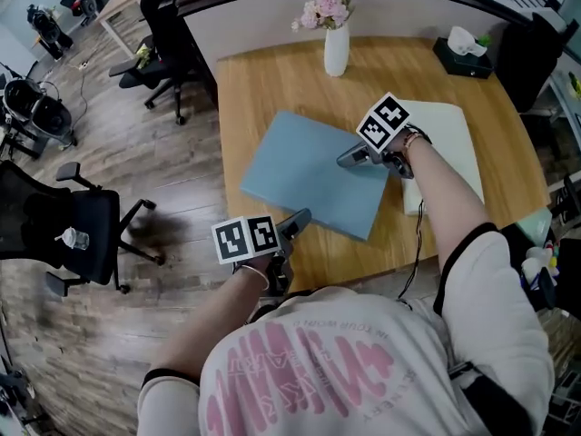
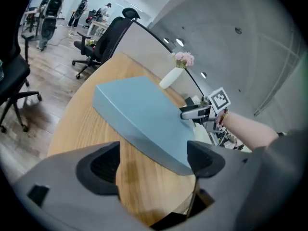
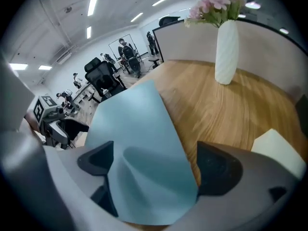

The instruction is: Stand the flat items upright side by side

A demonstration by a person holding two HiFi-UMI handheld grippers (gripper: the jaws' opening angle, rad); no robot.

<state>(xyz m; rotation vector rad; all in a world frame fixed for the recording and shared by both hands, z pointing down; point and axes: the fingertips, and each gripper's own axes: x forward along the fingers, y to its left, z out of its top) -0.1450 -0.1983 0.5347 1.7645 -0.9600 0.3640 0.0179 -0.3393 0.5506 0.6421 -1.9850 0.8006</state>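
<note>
Your left gripper (image 2: 154,160) has its fingers (image 2: 98,167) spread wide and pressing on nothing. The near corner of the blue board (image 2: 139,109) pokes in between them, close to the right-hand finger, with bare wood under the rest of the gap. Your right gripper (image 3: 156,165) is just as wide open. A corner of the same blue board fills most of the space between its fingers, but neither pad bears on it.

You have two flat items, and both lie flat on the desk (image 1: 263,89). One is the blue board, skewed in the middle. The other is the cream board (image 1: 445,130), to its right, partly under your right forearm. The two sit just beside each other, but your right gripper covers the spot, so you cannot tell whether they touch.

Also on the desk are one white vase (image 1: 336,51) of pink flowers, upright near the far edge, and one dark tissue box (image 1: 463,54) in the far right corner.

The blue board's near corner comes close to the near edge of the desk, where your left gripper sits. There is open wood left of the blue board, and more between it and the vase. The cream board runs close to the right edge.

Two office chairs (image 1: 82,225) stand on the floor to the left, well apart from the desk.
</note>
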